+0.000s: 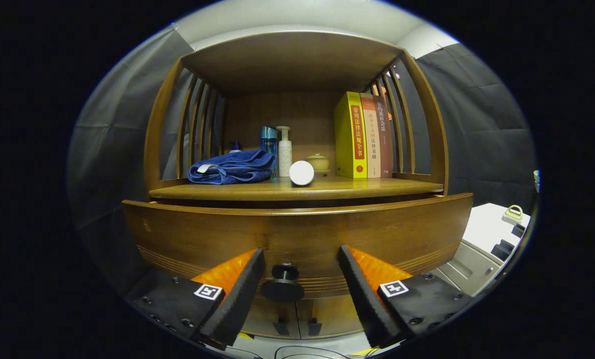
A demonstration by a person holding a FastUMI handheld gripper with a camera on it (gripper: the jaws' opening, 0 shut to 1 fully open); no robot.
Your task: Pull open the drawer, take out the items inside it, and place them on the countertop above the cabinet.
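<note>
Ahead of my hand-held gripper (301,279): drawer (297,234) shut, fingers spread wide flanking its knob (284,284); I'd close on it, whichever stage.

Drawer knob (283,283) between spread fingers of hand-held gripper (301,259); towel (231,167), bottles (277,149), books (363,134) on countertop (297,189) above.

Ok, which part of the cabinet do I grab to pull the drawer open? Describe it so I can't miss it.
Find the wide wooden drawer under the shelf with the towel and books. Low on its front, in the middle, sits a round dark knob, between the fingers of the open tool, untouched. It is the only knob on the drawer; the small handles below it belong to the doors.
</note>
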